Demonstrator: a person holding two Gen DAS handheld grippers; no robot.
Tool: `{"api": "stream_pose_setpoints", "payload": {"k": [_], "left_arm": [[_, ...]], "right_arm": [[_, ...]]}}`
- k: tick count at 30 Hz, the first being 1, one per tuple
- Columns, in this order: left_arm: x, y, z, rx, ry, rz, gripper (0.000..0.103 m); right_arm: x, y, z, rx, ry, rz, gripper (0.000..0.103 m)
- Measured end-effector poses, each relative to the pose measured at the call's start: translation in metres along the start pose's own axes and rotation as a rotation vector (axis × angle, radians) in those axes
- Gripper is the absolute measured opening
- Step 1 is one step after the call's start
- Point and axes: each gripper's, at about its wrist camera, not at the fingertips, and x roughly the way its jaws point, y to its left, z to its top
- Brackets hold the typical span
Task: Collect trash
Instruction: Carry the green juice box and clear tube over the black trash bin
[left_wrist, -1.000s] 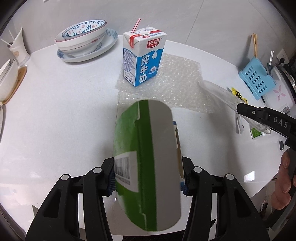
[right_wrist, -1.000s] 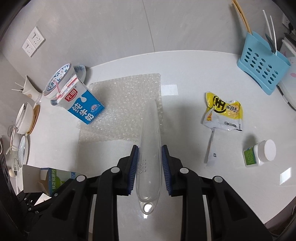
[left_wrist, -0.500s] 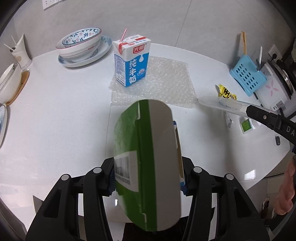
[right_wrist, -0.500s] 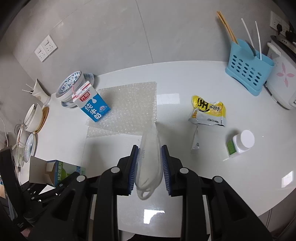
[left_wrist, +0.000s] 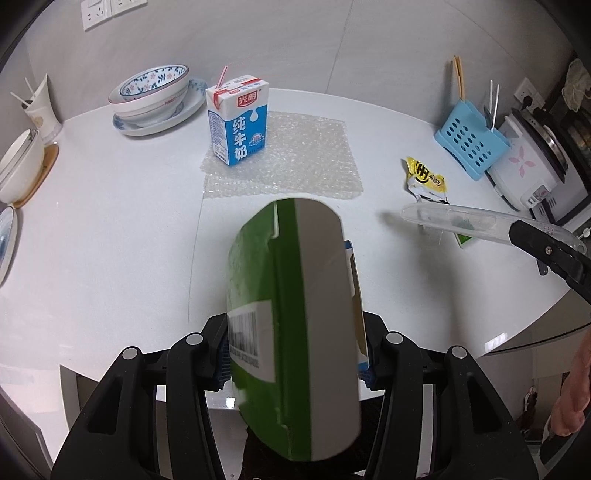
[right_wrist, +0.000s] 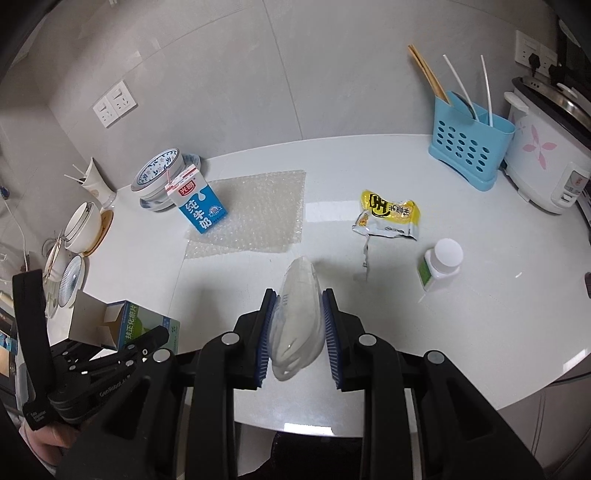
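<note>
The left gripper (left_wrist: 295, 363) points steeply down at the white table (left_wrist: 110, 229) and is closed on a green and white box (left_wrist: 295, 325). Its blue pads press on both sides of the box, and the box sticks up and away from the gripper with its open flap end far from the hand. In the right wrist view the same box shows at the near left, held above the table edge, with a hand (right_wrist: 48, 439) low in the corner behind that gripper. The right gripper (right_wrist: 299, 330) also tilts down, but less steeply, and its two pads squeeze a clear plastic bag (right_wrist: 297, 317) that is long and thin. From the left wrist view the bag pokes out to the left from the black fingers (left_wrist: 546, 251) at the right side. Both grippers are up off the table. Other trash lies on the table: a blue milk carton (left_wrist: 238, 123) with a straw stands on the far left corner of a sheet of bubble wrap (left_wrist: 303, 158). A yellow wrapper (right_wrist: 389, 214) lies to the right of the wrap. A small white bottle (right_wrist: 441, 260) lies on its side near the wrapper.
</note>
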Motion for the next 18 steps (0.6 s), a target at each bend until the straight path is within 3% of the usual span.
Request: {"api": "stream_pose_setpoints", "payload": {"k": [18], "left_arm": [[-0.021,-0.037,-0.057,0.004,0.002,-0.042,0.049]], "right_arm": [[-0.058,-0.03,-0.07,-0.033,0.003,0.039,0.024]]}}
